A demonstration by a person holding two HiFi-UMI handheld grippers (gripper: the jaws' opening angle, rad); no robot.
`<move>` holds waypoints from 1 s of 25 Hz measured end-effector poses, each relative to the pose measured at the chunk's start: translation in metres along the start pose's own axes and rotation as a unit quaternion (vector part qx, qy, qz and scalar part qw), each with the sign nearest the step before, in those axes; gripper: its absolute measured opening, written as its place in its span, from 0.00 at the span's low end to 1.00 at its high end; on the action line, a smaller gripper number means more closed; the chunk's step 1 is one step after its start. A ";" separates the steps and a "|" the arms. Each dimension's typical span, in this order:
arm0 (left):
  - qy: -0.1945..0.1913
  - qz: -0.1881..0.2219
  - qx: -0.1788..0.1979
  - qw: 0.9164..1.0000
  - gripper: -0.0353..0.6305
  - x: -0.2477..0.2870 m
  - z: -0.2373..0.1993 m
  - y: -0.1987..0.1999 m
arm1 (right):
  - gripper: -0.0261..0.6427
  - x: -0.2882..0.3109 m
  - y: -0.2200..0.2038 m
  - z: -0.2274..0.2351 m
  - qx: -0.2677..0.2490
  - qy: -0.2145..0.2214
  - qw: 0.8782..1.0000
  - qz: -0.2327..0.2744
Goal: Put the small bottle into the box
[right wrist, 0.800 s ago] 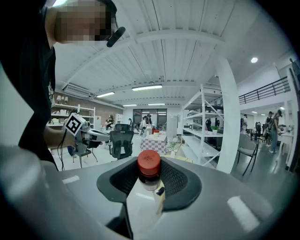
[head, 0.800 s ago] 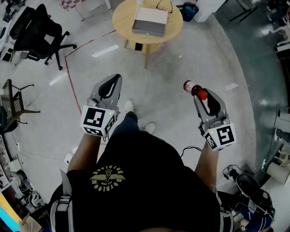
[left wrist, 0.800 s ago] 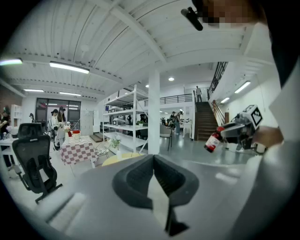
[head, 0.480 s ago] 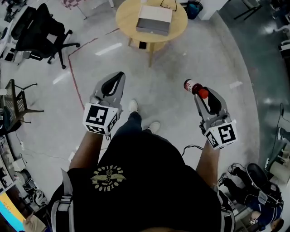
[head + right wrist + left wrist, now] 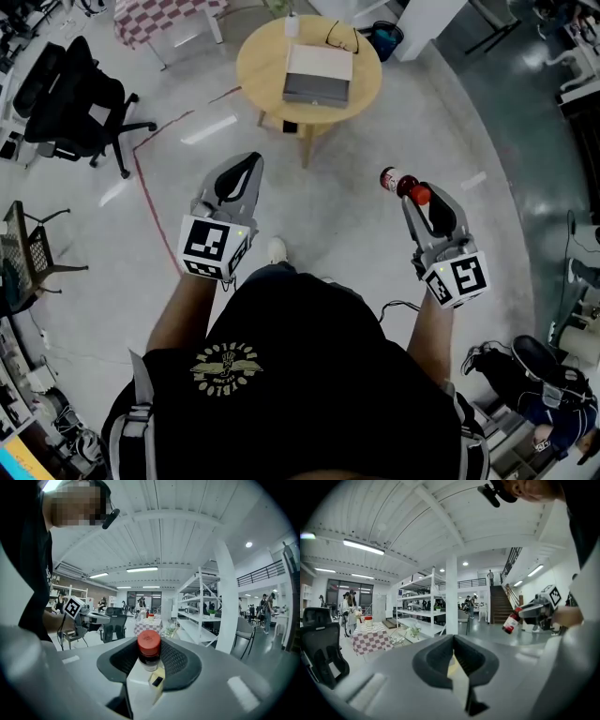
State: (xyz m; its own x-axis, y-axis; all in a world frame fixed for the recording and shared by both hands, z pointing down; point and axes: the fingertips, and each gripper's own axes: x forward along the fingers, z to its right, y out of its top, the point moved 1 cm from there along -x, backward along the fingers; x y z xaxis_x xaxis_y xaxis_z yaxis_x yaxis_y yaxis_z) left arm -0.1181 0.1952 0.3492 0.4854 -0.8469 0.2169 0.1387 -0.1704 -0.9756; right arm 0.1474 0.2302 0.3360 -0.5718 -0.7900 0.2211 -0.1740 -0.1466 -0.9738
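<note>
**One bottle gripped, box well ahead: carry stage**

Two hand-held grippers are raised in front of the person, who stands on a grey polished floor. The right gripper (image 5: 414,194) has its jaws closed partway onto the small dark glass bottle with a red cap and a red-and-white label (image 5: 394,180). Its own view shows the pads pressing on the bottle just below the cap. The cap end faces the camera and the body points forward past the jaw tips. The left gripper (image 5: 242,167) has its jaws brought together at the tips, with nothing between them.

The pale grey rectangular box (image 5: 319,67) lies on the round light wooden table (image 5: 258,56), ahead of the person and well apart from both grippers. Whether the box top is open or lidded cannot be made out from the head view.

Assessment: the pick-up is done and the step in hand is the carry to the box. Placement has not yet begun.

Next move, as judged:
- Close the gap to the table and bring the right gripper above the box.
- Turn the bottle so that it goes in cleanly and lower it inside the walls.
- Only then part the jaws.

If the box proves lidded, the free left gripper would have to lift the lid first. The hold sits near the neck, so a swing of the heavier body is the point to watch.
</note>
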 end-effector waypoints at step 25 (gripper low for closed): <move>0.009 0.002 -0.044 0.999 0.05 0.032 -0.126 -0.004 | 0.27 0.099 0.039 0.002 -0.008 -0.018 1.000 -0.021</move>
State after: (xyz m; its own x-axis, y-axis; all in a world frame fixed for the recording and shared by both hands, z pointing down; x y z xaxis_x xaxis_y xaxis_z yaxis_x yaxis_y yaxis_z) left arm -0.2117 0.1052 0.3556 0.4709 -0.8560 0.2135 0.0604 -0.2102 -0.9758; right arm 0.0851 0.1450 0.3202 -0.5343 -0.8043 0.2601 -0.2100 -0.1718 -0.9625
